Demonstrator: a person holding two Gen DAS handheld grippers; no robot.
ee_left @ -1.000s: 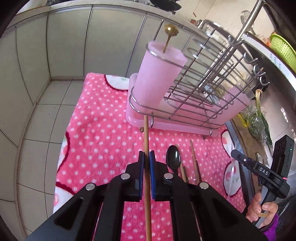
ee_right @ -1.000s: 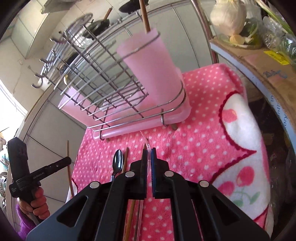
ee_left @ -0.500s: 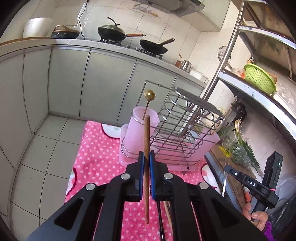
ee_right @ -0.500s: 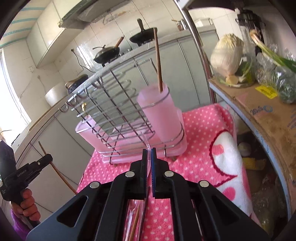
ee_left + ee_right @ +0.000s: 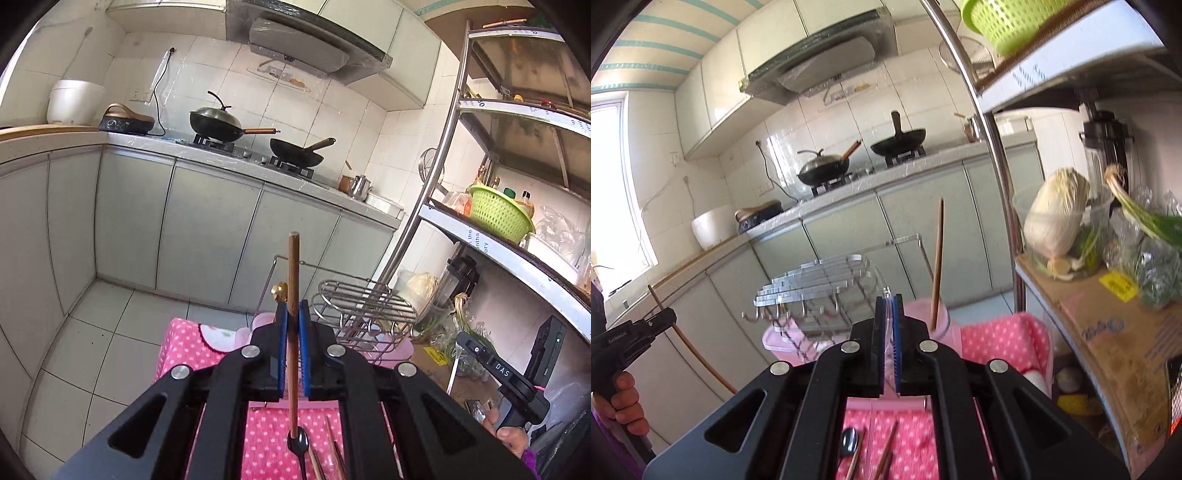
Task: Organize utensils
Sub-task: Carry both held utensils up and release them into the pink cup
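We've got the left gripper (image 5: 292, 314) clamped on a wooden chopstick (image 5: 293, 280), pinched mid-length so it stands upright, top end well above the pads, lower end hanging below over the pink dotted cloth (image 5: 269, 435). Gripped that way prob. so it can drop tip-first into a holder.

Right gripper (image 5: 888, 310) is clenched on sth thin and clear, maybe a clear utensil (image 5: 887, 295); can't tell what exactly.

Just ahead and below both grippers: wire dish rack (image 5: 816, 273) w/ pink utensil cup (image 5: 925, 317), which already holds one chopstick (image 5: 937, 266) upright. Directly under the grippers, a spoon (image 5: 849, 441) and more sticks (image 5: 886, 454) lie flat on the cloth, not yet sorted.

We judge next step = line up over the cup, lower, release. Risk: stick catching the rim.
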